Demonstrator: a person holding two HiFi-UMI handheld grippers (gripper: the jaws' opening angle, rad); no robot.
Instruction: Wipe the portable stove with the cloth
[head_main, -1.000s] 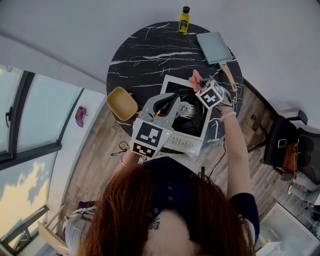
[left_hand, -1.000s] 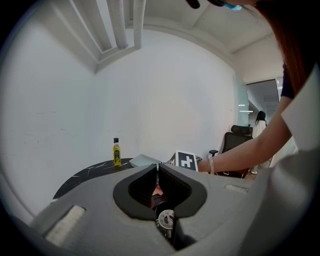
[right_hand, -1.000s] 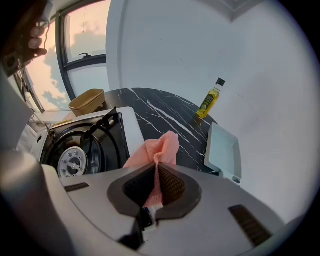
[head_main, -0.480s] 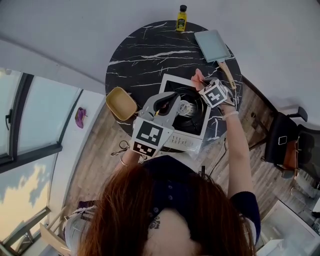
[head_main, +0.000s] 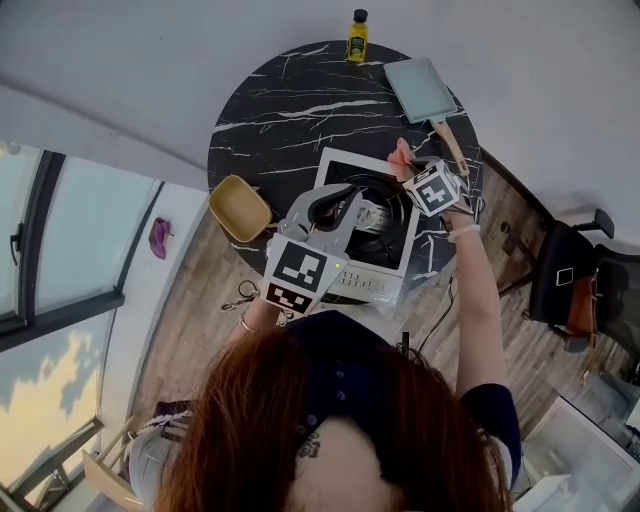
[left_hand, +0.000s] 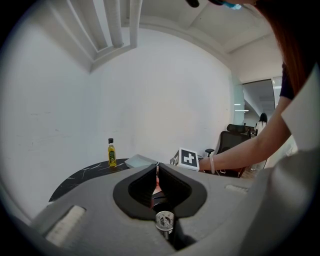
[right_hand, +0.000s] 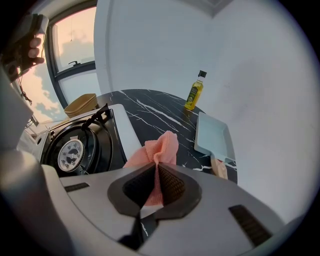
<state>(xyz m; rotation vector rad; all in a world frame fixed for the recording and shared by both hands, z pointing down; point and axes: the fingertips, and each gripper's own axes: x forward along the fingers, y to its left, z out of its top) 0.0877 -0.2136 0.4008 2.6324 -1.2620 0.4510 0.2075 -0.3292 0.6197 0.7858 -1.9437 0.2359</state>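
Pinching cloth (right_hand: 161, 146) at stove (right_hand: 126, 136) edge, right gripper (right_hand: 156, 168) jaws half-hide it; left gripper (left_hand: 157, 171) jaws closed, empty.

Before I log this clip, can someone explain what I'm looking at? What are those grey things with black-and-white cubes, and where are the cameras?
A person holds two handheld two-jaw grippers. One picture looks down from their head; the others ride on each gripper. The right gripper pinches a pink cloth at the portable stove edge; the left gripper is shut, empty. On the black marble table: an oil bottle, a pale blue pan, a tan bowl.
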